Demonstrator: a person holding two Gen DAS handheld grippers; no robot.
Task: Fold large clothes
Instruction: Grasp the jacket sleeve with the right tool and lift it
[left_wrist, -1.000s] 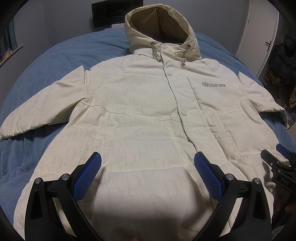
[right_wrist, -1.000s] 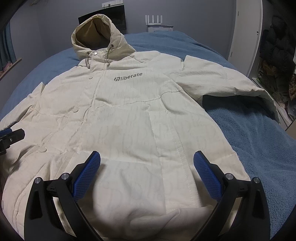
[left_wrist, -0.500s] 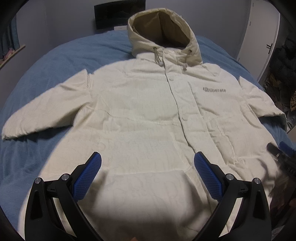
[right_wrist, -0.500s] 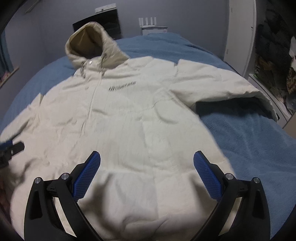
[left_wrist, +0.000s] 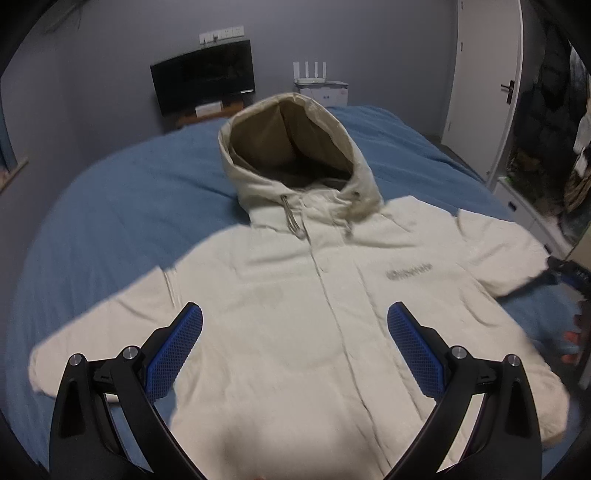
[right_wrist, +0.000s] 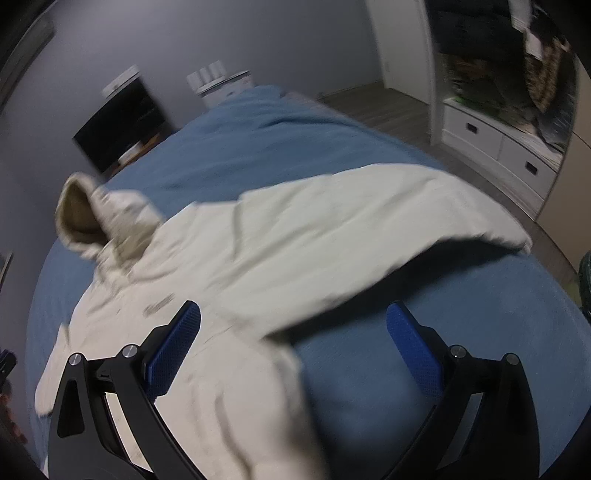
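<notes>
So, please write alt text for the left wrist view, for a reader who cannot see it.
A cream hooded jacket lies front up, sleeves spread, on a blue bed. The left tool is open above its chest, holding nothing. Behind the bed stand a dark monitor and a white router.

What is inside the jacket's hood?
The hood of the cream jacket gapes open, showing tan lining; the deepest part is in shadow, so anything there is hidden.

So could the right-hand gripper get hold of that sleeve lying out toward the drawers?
Probably yes. The right gripper has its jaws wide open and empty, and the sleeve lies spread on the blue bed just ahead, with nothing between them.
</notes>
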